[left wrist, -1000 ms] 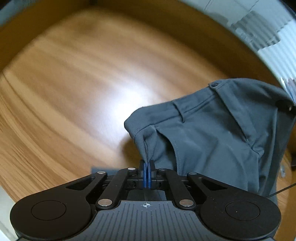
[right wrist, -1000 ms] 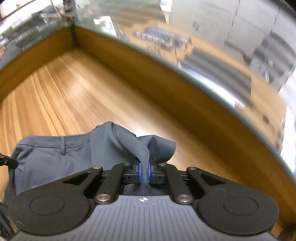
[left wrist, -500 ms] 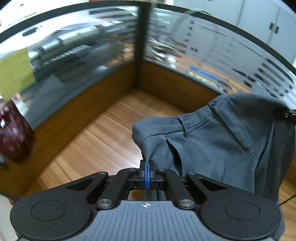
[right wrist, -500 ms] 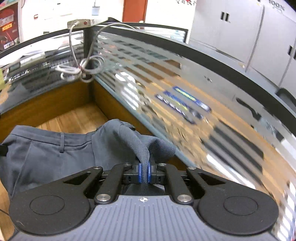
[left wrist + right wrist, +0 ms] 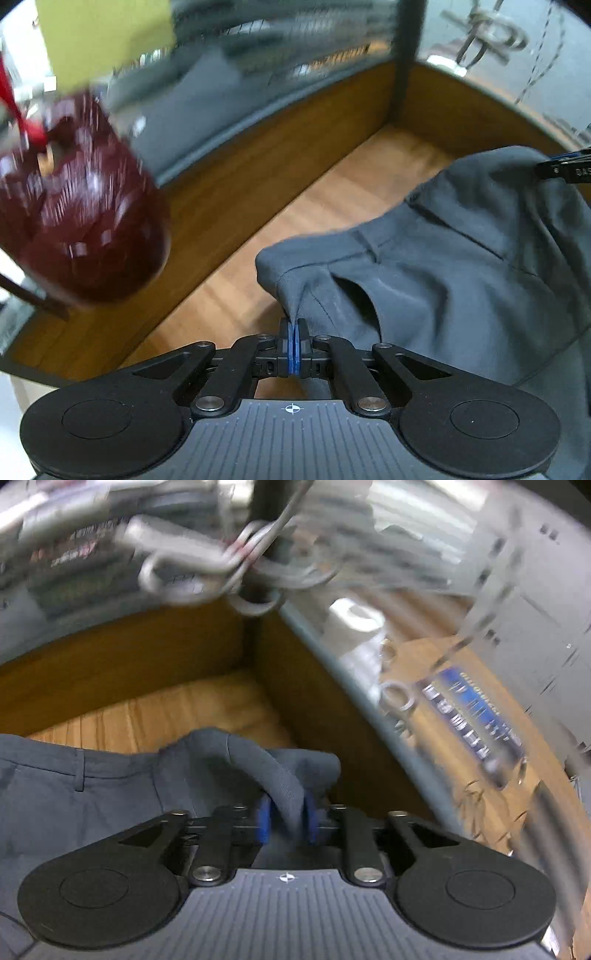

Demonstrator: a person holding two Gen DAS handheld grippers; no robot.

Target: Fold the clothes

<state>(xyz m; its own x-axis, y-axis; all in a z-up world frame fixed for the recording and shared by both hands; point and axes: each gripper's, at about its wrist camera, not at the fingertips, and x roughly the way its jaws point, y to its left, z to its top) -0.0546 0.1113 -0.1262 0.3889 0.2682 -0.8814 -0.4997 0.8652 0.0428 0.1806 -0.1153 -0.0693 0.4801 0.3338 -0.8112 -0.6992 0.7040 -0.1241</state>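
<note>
The grey trousers [image 5: 454,266] hang in the air above the wooden tabletop [image 5: 332,206], stretched by their waistband between the 2 grippers. The left gripper [image 5: 293,343] has its blue pads pressed flat together on a pinch of cloth at one end of the waistband, with a pocket opening gaping just beside that pinch. The right gripper [image 5: 286,821] has a thick fold of the trousers [image 5: 110,786] between its blue pads [image 5: 264,823], which stand a little apart around the cloth (this view is blurred, so how firmly they bite cannot be told). Beyond the trousers, the tabletop meets a wooden corner topped by glass partitions [image 5: 424,635]. Left of the trousers, a blurred dark red rounded object [image 5: 77,218] stands outside the partition.
</note>
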